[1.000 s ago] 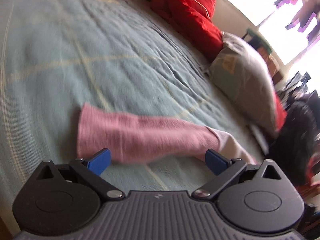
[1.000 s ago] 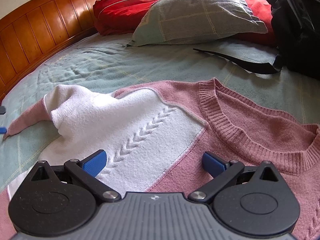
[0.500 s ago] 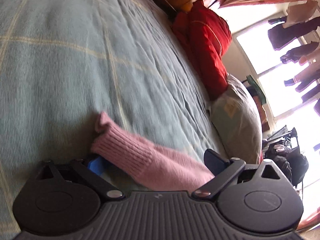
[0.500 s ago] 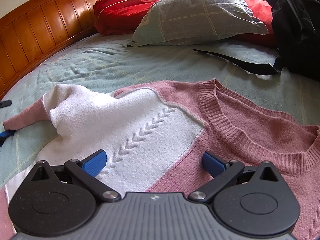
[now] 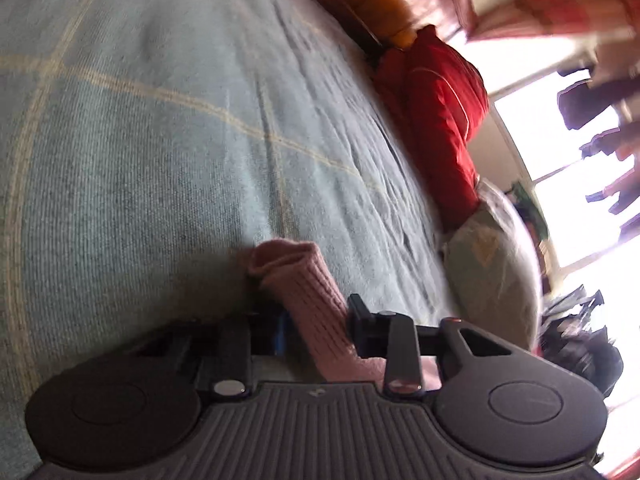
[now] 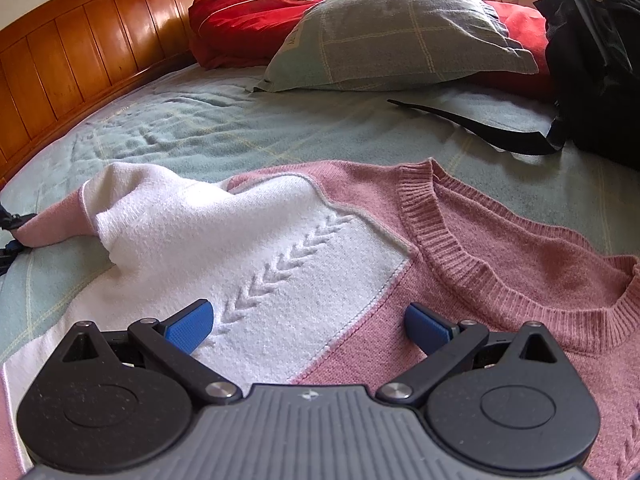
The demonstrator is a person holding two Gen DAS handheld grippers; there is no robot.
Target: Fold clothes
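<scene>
A pink and white knit sweater [image 6: 320,248] lies spread on the green bedspread [image 6: 240,128], neck opening to the right. My right gripper [image 6: 308,326] is open and hovers low over the sweater's chest, touching nothing. My left gripper [image 5: 316,328] is shut on the pink ribbed sleeve cuff [image 5: 304,280], which sticks up between the jaws. In the right wrist view the sleeve [image 6: 56,220] stretches to the far left edge, where the left gripper's tip just shows.
A wooden headboard [image 6: 80,52] runs along the back left. A red pillow [image 6: 252,12] and a green checked pillow [image 6: 400,36] lie at the head of the bed. A black backpack [image 6: 596,56] with a loose strap [image 6: 480,128] sits at right.
My left gripper has closed on the sleeve cuff and lifted it, tilting as it moved. The sleeve end has drawn slightly toward the sweater body. The right gripper has stayed still.
</scene>
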